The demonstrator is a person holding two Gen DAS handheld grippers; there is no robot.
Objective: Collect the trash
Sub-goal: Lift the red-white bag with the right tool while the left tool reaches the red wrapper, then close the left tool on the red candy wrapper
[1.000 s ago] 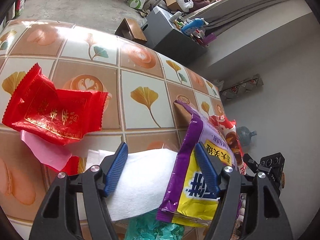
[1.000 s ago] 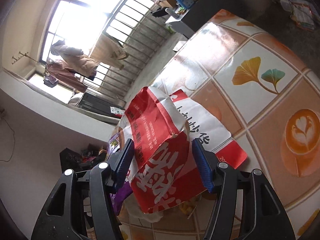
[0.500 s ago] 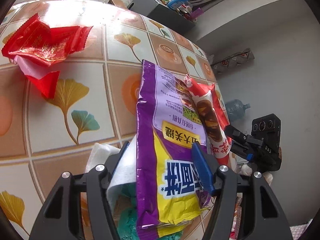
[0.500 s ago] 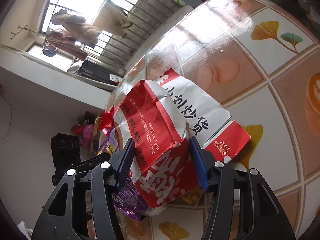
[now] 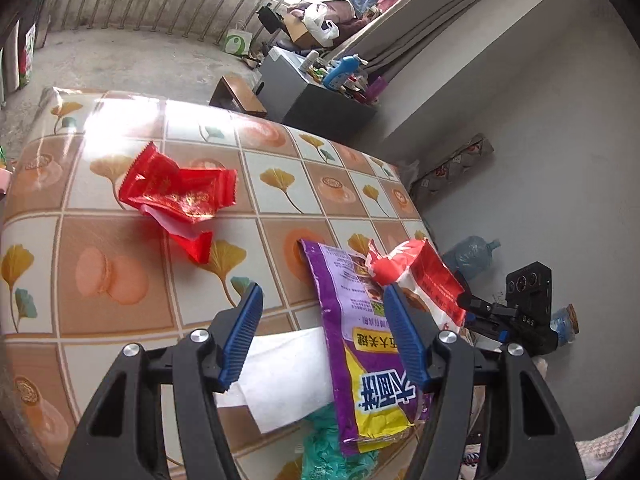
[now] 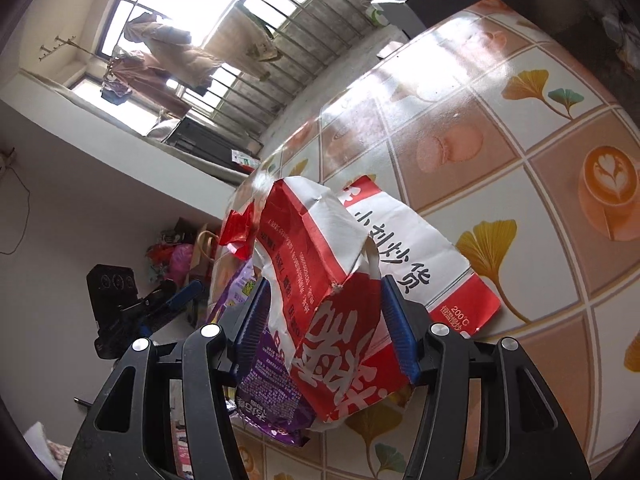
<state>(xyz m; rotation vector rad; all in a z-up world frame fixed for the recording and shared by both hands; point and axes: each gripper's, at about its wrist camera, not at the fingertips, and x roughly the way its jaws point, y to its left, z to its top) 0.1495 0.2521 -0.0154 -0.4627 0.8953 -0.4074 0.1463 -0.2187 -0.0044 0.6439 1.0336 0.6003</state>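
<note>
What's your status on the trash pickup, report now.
Left gripper around white tissue and purple snack bag. Right gripper clamped on red-and-white paper bag. Red wrapper loose on table. Nothing blocking.

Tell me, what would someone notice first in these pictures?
Probably the big red-and-white paper bag, standing crumpled between the right gripper's blue fingers. Next, the purple-and-yellow snack packet between the left gripper's fingers, and the shiny red wrapper lying farther off on the ginkgo-patterned tablecloth.
</note>
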